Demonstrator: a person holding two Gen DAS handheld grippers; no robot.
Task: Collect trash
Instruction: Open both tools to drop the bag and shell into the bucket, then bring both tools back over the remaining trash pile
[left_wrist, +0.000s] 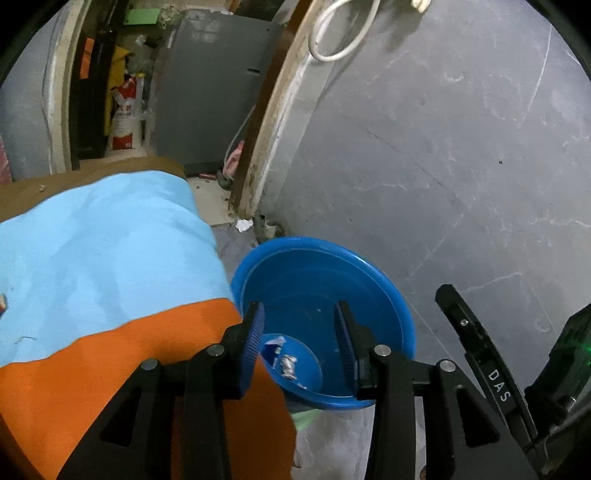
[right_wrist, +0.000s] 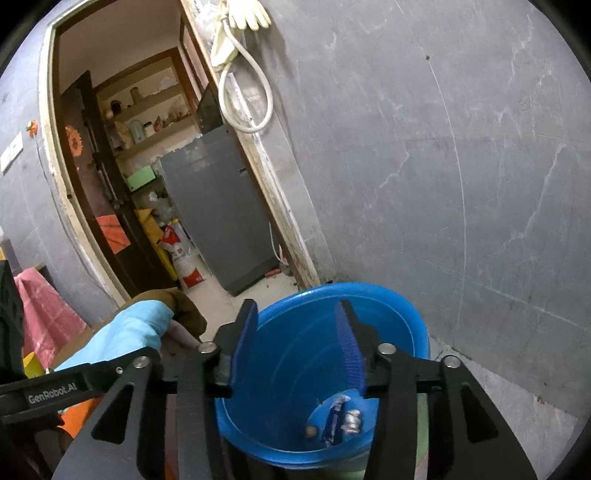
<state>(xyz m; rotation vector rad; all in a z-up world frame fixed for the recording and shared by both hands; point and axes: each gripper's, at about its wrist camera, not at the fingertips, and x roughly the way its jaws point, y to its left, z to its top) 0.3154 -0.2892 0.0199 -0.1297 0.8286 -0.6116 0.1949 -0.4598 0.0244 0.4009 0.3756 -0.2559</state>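
R view only: wall shelves (right_wrist: 147, 110), glove (right_wrist: 247, 14).

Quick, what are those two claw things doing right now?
Left gripper: open, holding nothing, over the round blue plastic bucket.
Right gripper: open, holding nothing, over that bucket.

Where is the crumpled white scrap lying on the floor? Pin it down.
Left wrist view, centre: the white scrap lies on the floor at the foot of the door frame, beyond the blue bucket.
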